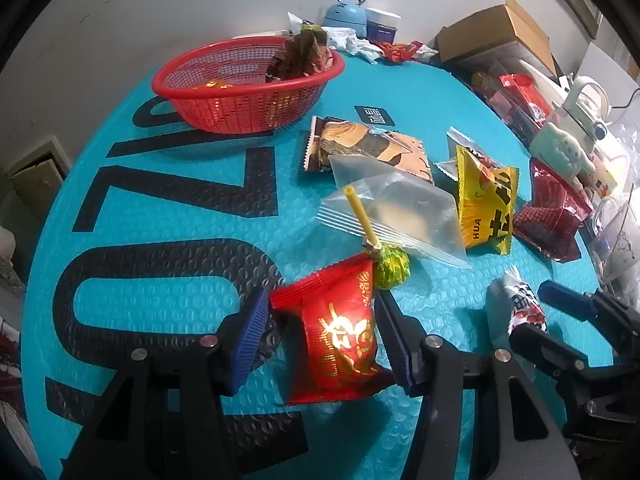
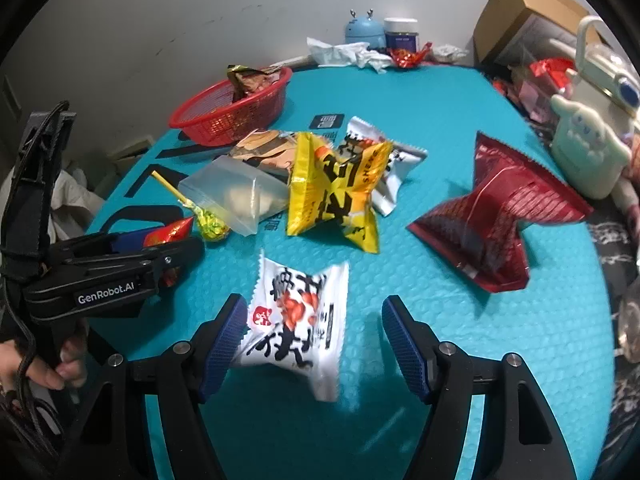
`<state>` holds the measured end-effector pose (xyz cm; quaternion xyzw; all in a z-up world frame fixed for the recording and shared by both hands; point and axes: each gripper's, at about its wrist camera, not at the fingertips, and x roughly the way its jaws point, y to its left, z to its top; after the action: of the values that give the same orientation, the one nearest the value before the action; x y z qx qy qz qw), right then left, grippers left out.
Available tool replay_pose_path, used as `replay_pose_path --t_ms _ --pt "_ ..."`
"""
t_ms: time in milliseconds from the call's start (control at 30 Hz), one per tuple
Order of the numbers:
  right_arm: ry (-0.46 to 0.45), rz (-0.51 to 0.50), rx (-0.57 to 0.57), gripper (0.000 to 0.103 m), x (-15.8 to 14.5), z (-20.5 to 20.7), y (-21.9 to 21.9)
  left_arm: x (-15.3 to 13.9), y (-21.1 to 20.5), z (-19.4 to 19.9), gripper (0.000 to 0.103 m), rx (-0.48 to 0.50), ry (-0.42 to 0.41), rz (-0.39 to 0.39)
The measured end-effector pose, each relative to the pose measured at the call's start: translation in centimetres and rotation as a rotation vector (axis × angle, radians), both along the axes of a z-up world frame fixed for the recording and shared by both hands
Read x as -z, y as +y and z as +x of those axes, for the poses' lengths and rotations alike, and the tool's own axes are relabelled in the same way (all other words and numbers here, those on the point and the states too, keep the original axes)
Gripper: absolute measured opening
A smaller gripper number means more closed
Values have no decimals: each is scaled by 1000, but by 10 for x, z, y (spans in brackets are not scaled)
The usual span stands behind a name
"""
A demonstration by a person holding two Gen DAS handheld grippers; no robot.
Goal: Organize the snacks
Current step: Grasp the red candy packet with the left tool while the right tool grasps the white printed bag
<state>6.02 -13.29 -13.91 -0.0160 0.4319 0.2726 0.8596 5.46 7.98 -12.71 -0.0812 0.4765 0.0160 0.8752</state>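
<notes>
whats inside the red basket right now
The red basket holds a crumpled brown wrapper leaning on its far rim, and a small orange-red packet on its floor. Anything beneath them is hidden by the mesh wall.

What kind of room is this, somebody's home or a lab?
Probably a lived-in home or small office room, not a tidy lab. Snack packets lie on a teal mat beside a red basket, with a cardboard box and a blue antlered gadget against a plain white wall.

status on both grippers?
Left gripper open around red packet. Right gripper open around white packet. Lollipop beside red packet.
</notes>
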Motion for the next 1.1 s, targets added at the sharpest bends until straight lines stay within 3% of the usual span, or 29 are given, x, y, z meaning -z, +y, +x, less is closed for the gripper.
replay_pose_path --t_ms 100,200,300,333,533,1100 --pt "24 3 -10 71 4 1 2 1 -1 -2 54 -5 -12 5" --pt "22 1 -14 70 8 -1 3 0 -5 -4 43 3 -14 41" --pt "4 2 -27 61 9 -2 4 -1 -7 -8 41 21 -12 30" --pt "-2 11 -30 57 9 -3 4 -1 -8 -9 35 28 -13 23" --pt "0 54 -39 51 8 -3 -1 -8 -14 -17 34 34 -26 13" --pt "-24 121 -79 50 -10 -29 -11 -30 -31 -50 33 74 -74 -32"
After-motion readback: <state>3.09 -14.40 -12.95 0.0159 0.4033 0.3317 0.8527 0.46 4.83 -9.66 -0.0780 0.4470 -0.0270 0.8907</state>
